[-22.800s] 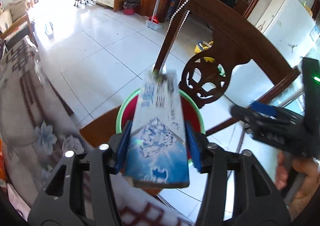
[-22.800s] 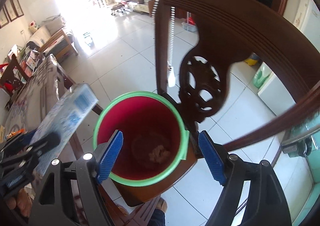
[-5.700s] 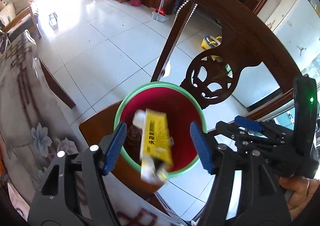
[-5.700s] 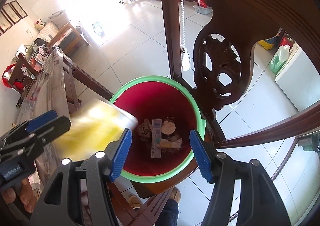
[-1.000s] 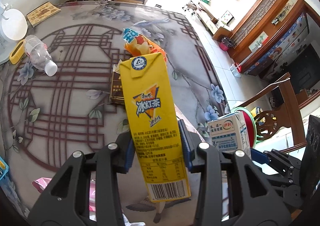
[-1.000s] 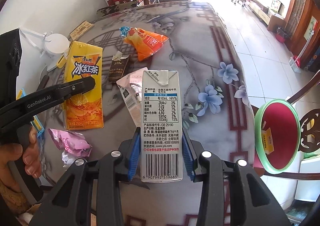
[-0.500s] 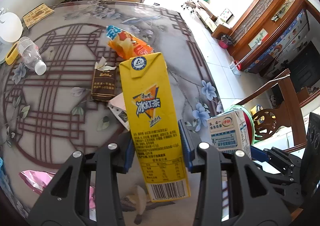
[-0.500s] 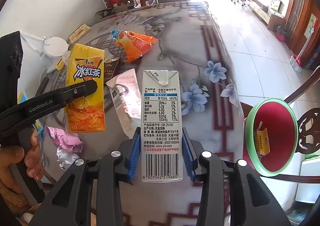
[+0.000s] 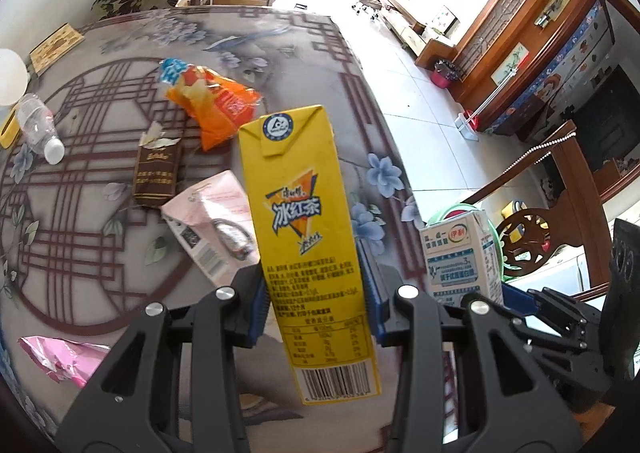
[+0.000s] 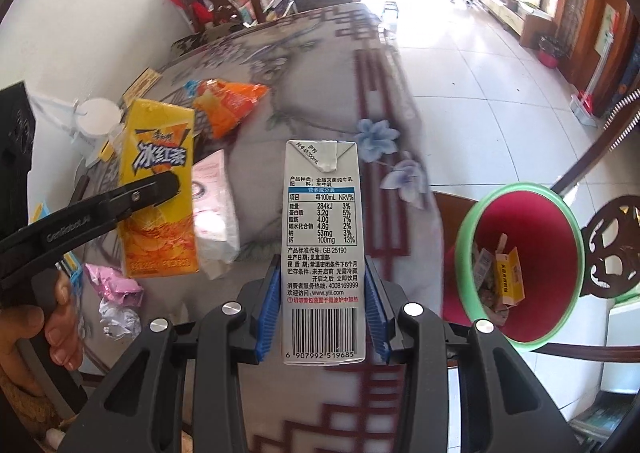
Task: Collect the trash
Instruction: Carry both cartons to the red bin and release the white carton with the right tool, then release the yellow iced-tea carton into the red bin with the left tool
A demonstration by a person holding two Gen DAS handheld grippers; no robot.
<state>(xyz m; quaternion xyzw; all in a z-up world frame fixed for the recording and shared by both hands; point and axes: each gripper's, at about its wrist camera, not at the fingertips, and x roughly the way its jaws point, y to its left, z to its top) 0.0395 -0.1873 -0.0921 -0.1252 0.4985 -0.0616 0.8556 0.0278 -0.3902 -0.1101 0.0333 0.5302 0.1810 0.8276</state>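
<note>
My left gripper is shut on a yellow iced-tea carton, held upright above the table; the carton also shows in the right wrist view. My right gripper is shut on a white milk carton, also seen in the left wrist view. The red bin with a green rim stands on a chair seat to the right, with several boxes inside. An orange snack bag, a brown packet, a pink-white pouch, a pink wrapper and a plastic bottle lie on the table.
The patterned tablecloth covers the table. A carved wooden chair back rises behind the bin. Crumpled foil lies near the table's near edge. Tiled floor lies to the right.
Both grippers have moved right toward the bin with their cartons; the table trash has slid left in view and the bin looms larger in the right wrist view.
</note>
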